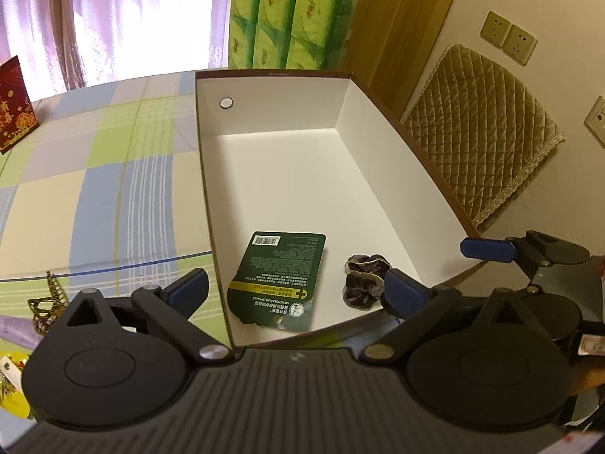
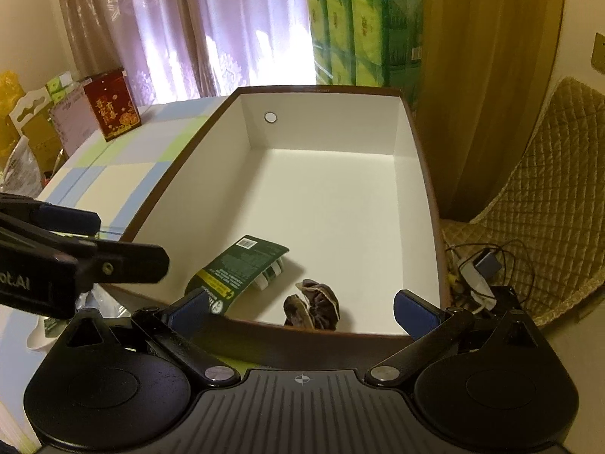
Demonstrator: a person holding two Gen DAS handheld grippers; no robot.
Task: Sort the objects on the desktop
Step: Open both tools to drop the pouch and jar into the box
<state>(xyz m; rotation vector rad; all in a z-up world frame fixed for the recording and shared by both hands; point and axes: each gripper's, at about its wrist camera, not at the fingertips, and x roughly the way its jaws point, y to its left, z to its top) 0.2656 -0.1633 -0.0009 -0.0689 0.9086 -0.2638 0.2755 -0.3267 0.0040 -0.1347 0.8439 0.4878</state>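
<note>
An open white box with a brown rim [image 1: 272,73] [image 2: 321,90] stands on the checked tablecloth. Inside, near its front wall, lie a dark green carded packet [image 1: 280,280] [image 2: 242,265] and a dark purple velvet scrunchie [image 1: 363,280] [image 2: 314,304]. My left gripper [image 1: 298,291] is open and empty above the box's near left corner. My right gripper [image 2: 302,312] is open and empty above the box's near edge, over the scrunchie. The right gripper shows in the left wrist view [image 1: 529,253], and the left one in the right wrist view [image 2: 75,249].
A gold hair clip [image 1: 47,302] and a yellow item [image 1: 13,386] lie on the cloth at the left. A red gift box [image 1: 13,104] [image 2: 111,104] stands far left. Green tissue packs [image 1: 291,15] [image 2: 363,34] stand behind the box. A quilted chair [image 2: 548,196] and cables [image 2: 480,268] are right.
</note>
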